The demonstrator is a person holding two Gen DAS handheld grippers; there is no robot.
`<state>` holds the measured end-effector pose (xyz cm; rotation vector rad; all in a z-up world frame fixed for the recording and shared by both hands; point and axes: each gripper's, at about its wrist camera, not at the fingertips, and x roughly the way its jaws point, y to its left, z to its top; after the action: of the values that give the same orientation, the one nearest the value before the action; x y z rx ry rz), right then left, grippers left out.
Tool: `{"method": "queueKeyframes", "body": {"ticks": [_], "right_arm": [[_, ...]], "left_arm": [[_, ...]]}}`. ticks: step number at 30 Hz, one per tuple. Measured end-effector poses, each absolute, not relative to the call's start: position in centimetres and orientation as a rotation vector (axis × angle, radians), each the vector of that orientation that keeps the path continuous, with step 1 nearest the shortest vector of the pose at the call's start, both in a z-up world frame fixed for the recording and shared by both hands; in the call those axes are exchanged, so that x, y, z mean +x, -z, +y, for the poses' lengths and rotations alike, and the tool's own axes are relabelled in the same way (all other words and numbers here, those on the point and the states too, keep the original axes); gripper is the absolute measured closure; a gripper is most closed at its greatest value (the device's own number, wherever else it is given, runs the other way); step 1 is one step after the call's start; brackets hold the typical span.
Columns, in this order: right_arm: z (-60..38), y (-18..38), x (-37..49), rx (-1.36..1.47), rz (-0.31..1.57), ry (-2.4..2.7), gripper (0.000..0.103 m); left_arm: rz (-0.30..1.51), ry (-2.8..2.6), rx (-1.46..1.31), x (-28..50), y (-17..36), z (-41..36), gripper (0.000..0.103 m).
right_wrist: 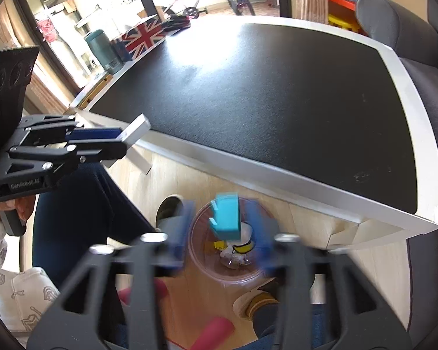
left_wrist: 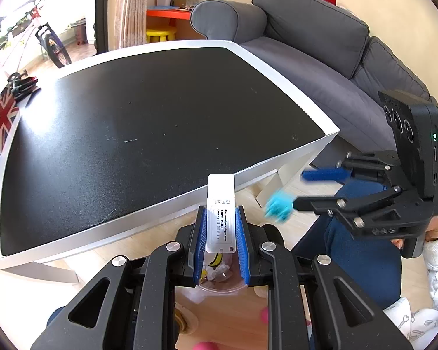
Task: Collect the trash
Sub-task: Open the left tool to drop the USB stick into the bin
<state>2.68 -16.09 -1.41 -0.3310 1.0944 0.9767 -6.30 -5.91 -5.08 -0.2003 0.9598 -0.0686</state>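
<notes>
left tongs (left_wrist: 220,227) grip white card (left_wrist: 221,204) | right tongs (right_wrist: 223,227) parted, blue block (right_wrist: 226,218) over bin (right_wrist: 227,280)

White card (left_wrist: 221,218) pinched upright in the left tool (left_wrist: 221,233): a printed heading in Chinese characters across it, then lines of small print running lengthwise down it, one looking like a web address and one a long number, too fine to make out letter by letter. On the black body of that same tool, seen from the right wrist, raised lettering, blurred, not legible. No other readable writing.
</notes>
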Motion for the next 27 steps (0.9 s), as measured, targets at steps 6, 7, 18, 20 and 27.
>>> {"method": "queueKeyframes", "body": {"ticks": [6, 7, 18, 20, 27], "right_arm": [[-16.7, 0.7, 3.6, -0.290, 1.075, -0.938, 0.010], [-16.7, 0.7, 3.6, -0.294, 1.076, -0.933, 0.008], [-17.6, 0.4, 4.0, -0.297, 1.057, -0.892, 0.008], [-17.8, 0.4, 4.2, -0.291, 1.059, -0.889, 0.008], [-18.5, 0.2, 4.7, -0.264, 1.058, -0.879, 0.008]], "left_arm": [[0.978, 0.084, -0.197, -6.2, 5.6, -6.3, 0.084], [0.980, 0.087, -0.198, -6.2, 5.8, -6.3, 0.084], [1.014, 0.121, -0.199, -5.7, 7.2, -7.1, 0.084], [1.020, 0.128, -0.201, -5.6, 7.4, -7.3, 0.084], [1.026, 0.152, -0.200, -5.0, 7.7, -7.8, 0.065]]}}
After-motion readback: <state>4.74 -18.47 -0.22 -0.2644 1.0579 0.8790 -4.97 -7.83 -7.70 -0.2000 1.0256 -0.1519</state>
